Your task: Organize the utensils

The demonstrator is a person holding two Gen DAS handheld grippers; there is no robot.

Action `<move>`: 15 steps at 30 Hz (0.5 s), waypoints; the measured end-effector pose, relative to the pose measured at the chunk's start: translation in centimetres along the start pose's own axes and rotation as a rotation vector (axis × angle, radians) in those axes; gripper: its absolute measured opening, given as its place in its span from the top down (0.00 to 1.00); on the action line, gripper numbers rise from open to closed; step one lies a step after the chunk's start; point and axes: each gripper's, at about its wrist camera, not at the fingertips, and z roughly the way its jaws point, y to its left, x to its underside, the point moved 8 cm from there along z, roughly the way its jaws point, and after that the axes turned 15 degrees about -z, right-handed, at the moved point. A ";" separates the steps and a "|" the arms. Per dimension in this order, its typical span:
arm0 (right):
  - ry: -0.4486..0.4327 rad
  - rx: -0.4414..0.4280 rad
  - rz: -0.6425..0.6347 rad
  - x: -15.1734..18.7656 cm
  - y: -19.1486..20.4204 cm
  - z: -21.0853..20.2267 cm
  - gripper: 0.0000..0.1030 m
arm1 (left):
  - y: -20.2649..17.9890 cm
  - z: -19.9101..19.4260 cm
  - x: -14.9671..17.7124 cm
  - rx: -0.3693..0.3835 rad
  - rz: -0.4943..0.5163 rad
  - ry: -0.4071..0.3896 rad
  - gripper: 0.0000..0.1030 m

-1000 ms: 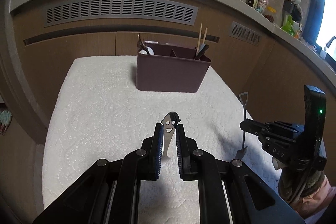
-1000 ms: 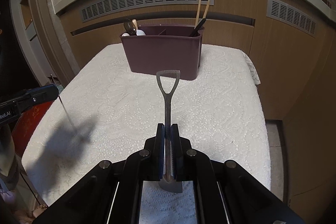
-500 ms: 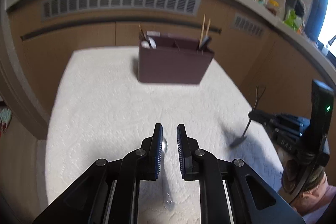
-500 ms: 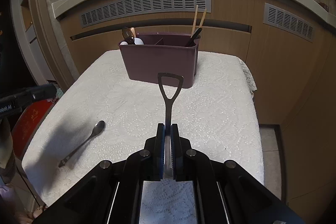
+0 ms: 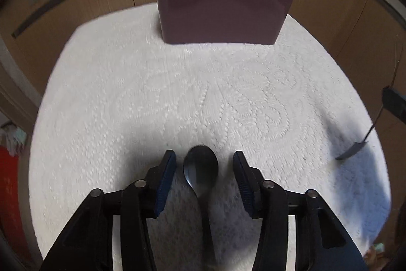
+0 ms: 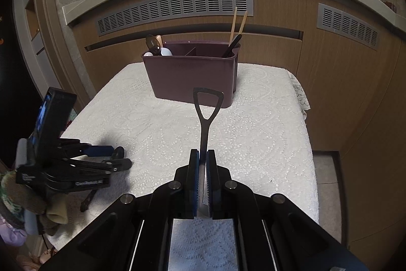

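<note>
A dark spoon (image 5: pixel 201 173) lies on the white lace cloth (image 5: pixel 203 93), its bowl between the open fingers of my left gripper (image 5: pixel 204 164), which is low over it. The spoon also shows in the right wrist view (image 6: pixel 118 153), beside the left gripper (image 6: pixel 121 158). My right gripper (image 6: pixel 202 156) is shut on a shovel-shaped utensil (image 6: pixel 206 116), handle loop pointing forward; it shows at the right edge of the left wrist view (image 5: pixel 355 150). A maroon utensil caddy (image 6: pixel 190 75) stands at the back of the table, also in the left wrist view (image 5: pixel 223 9).
The caddy holds spoons (image 6: pixel 154 46) at its left end and chopsticks (image 6: pixel 237 26) with a dark utensil at its right end. Wooden cabinets with vent grilles (image 6: pixel 175 9) stand behind the table. The cloth's edges drop off at left and right.
The spoon left my left gripper and now lies on the cloth. The left gripper has opened wide and come down over the spoon's bowl. The right gripper still holds the shovel utensil.
</note>
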 end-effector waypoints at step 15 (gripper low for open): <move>-0.081 -0.005 0.019 -4.6 -1.7 -0.8 0.97 | 0.1 -12.1 -7.5 0.195 -0.078 -0.326 0.72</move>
